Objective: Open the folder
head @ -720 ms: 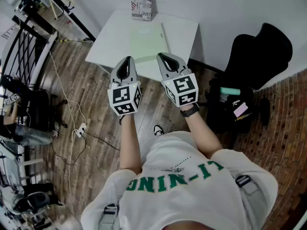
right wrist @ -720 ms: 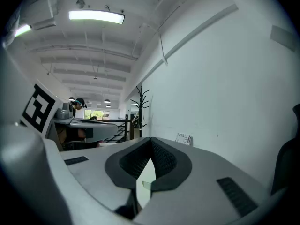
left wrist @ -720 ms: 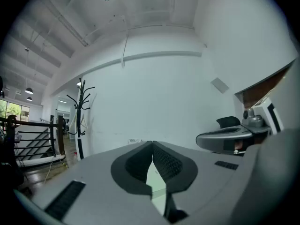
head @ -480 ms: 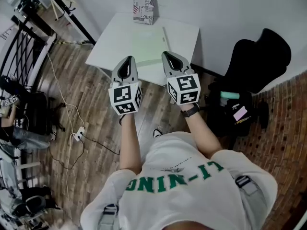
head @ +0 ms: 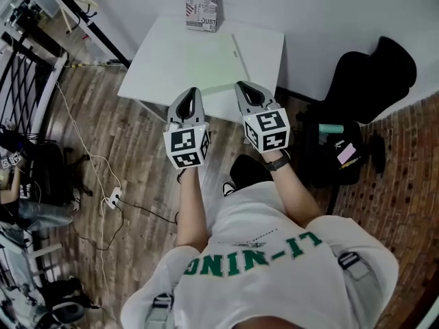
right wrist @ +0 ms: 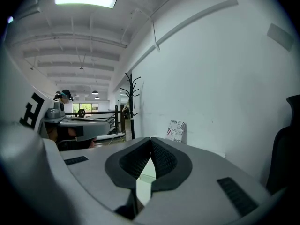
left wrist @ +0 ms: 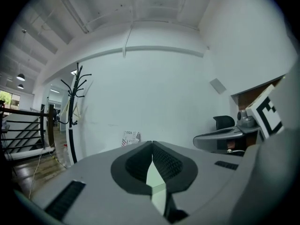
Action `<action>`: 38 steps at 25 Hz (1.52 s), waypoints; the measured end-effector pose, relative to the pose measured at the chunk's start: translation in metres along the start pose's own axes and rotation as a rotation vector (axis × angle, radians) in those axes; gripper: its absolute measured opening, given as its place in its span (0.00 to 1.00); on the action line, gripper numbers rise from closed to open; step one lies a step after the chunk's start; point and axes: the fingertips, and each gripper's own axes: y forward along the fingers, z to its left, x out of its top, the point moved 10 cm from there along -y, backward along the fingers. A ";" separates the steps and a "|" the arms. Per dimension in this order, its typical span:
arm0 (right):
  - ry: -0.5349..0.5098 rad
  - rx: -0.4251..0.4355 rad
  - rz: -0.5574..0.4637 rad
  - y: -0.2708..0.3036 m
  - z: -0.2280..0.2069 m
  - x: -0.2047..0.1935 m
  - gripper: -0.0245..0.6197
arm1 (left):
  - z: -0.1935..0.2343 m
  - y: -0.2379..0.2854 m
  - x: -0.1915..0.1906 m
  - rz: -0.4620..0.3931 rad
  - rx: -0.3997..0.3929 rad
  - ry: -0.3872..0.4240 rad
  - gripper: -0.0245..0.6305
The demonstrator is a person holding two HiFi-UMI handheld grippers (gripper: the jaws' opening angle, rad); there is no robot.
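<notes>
Wood floor [head: 137, 156] spread under the person. Left gripper [head: 193, 91] and right gripper [head: 242, 86] were both clenched on nothing, side by side over the table's [head: 158, 53] near edge. Pale green folder [head: 209, 60] lay flat and closed just beyond them, nearer the right edge. Printed box [head: 203, 9] stood at the far edge. Probably best: unclench one gripper, pinch only the top cover at its loose edge, and pin the rest with the other.
</notes>
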 end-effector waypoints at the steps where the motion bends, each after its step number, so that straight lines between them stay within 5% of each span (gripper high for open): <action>1: 0.003 0.002 0.016 0.009 -0.003 -0.002 0.06 | 0.004 0.008 -0.002 0.010 -0.013 0.004 0.06; 14: 0.065 0.045 0.019 0.174 -0.112 0.031 0.06 | 0.068 0.188 0.032 0.029 -0.034 0.075 0.06; 21: 0.132 0.046 0.128 0.218 -0.153 0.000 0.06 | 0.076 0.257 0.009 0.117 -0.094 0.067 0.06; 38: 0.497 -0.203 0.421 0.190 -0.180 -0.137 0.26 | 0.032 0.387 -0.046 0.299 -0.570 0.169 0.06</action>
